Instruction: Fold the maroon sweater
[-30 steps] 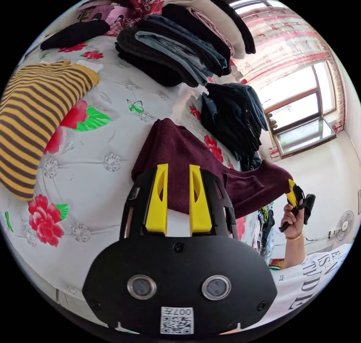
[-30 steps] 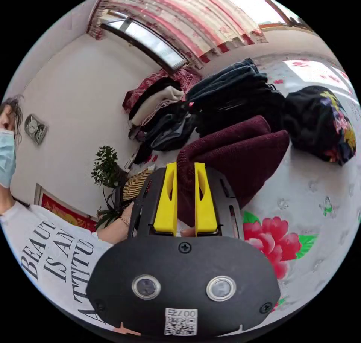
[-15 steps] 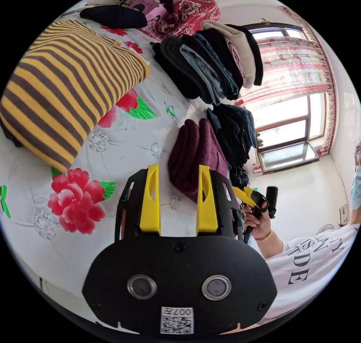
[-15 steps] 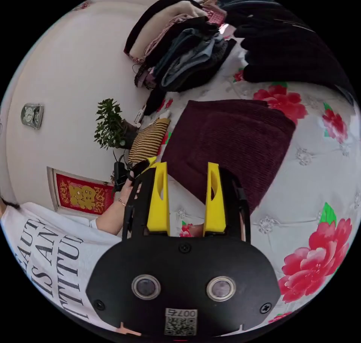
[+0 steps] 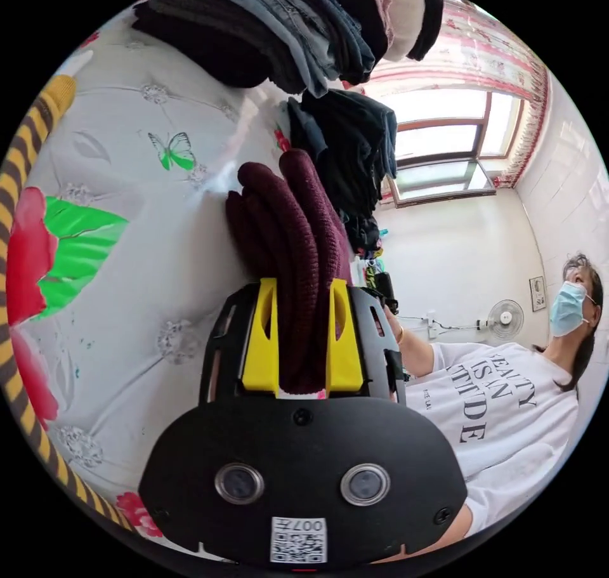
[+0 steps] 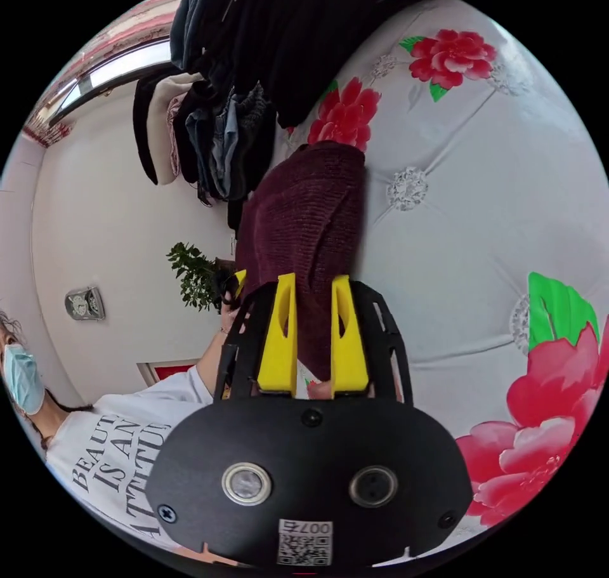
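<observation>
The folded maroon sweater [image 5: 298, 235] rests on the white flowered bedspread [image 5: 127, 299]. In the left gripper view my left gripper [image 5: 303, 292] is shut on the sweater's thick stacked layers, which fill the gap between its yellow jaws. In the right gripper view the same maroon sweater [image 6: 307, 223] runs up from my right gripper [image 6: 314, 286], which is shut on its other side. The left gripper's yellow tip [image 6: 240, 280] peeks out beside the sweater there, held in a hand.
Piles of folded dark clothes [image 5: 304, 26] and another dark stack [image 5: 355, 140] lie just beyond the sweater. A yellow-and-brown striped garment [image 5: 25, 159] lies at the left edge. A person in a white printed shirt [image 5: 501, 407] stands by the bed; window [image 5: 438, 153] behind.
Half a second ago both grippers were open beside the folded sweater. Now both have shut on it from opposite sides, and both cameras have rolled and come closer.
</observation>
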### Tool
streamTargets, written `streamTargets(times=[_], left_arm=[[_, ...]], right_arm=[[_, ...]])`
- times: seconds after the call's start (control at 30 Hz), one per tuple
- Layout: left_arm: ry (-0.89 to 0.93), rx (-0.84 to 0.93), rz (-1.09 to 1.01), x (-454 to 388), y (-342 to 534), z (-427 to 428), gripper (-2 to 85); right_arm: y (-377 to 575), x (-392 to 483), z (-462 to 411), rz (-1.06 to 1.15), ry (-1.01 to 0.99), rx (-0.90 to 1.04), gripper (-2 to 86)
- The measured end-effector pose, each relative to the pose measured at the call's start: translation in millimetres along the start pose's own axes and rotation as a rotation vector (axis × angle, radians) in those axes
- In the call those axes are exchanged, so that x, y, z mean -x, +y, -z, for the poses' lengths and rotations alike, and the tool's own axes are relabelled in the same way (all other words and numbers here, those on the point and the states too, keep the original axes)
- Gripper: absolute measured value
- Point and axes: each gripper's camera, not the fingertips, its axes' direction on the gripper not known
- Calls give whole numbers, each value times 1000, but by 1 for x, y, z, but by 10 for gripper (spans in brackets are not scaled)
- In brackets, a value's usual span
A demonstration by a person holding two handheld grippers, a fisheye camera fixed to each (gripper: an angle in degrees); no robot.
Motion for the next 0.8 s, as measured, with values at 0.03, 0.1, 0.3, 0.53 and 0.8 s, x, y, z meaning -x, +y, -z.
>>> streamTargets(times=[0.03,0.1,0.3,0.53,0.8], left_arm=[[4,-5,-45,-16,-1,2,112],[-16,10,-114,-46,-2,-3,111],[71,28,-219,-134,-38,-78,109],[196,111,-431,-277,-163,-239,111],[-237,235,-416,-280,-214,-364,96]], right_arm=[[3,9,9,41,-41,-9,60],[8,26,28,101,-78,-26,50],[17,79,146,278,-37,-154,36],[28,152,331,442,217,-505,43],[-38,76,380,82,542,-712,76]])
